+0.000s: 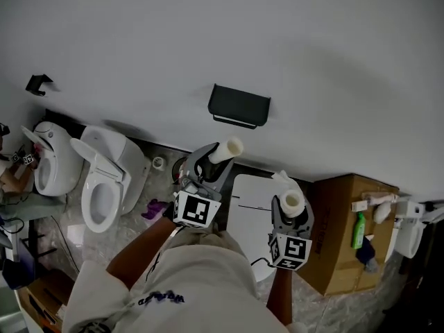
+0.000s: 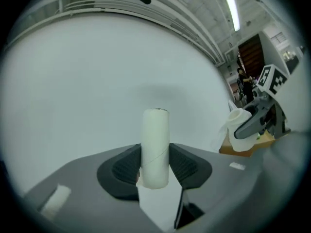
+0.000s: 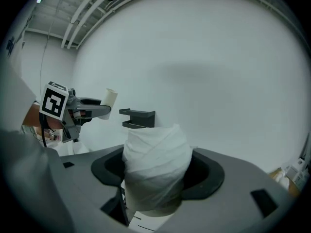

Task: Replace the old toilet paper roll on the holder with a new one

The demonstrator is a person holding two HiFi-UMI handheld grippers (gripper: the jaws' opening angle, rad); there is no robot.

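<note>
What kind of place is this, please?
Probably a mock toilet room in a large hall: two white toilets by the wall, a black paper holder on it, and a high ceiling with a strip light.

The thin, bare white tube (image 2: 155,140) stands upright, pinched in the left tongs (image 2: 155,165). The plump white roll (image 3: 155,169) sits gripped in the right tongs (image 3: 156,178). The dark holder (image 1: 239,106) hangs on the wall (image 1: 326,54).

Cream cardboard tube (image 2: 155,147) and white paper roll (image 3: 156,169) against a pale grey wall (image 1: 277,40) bearing a black holder (image 1: 239,106); nearby, a brown box (image 1: 343,214), green bottle (image 1: 359,231).
</note>
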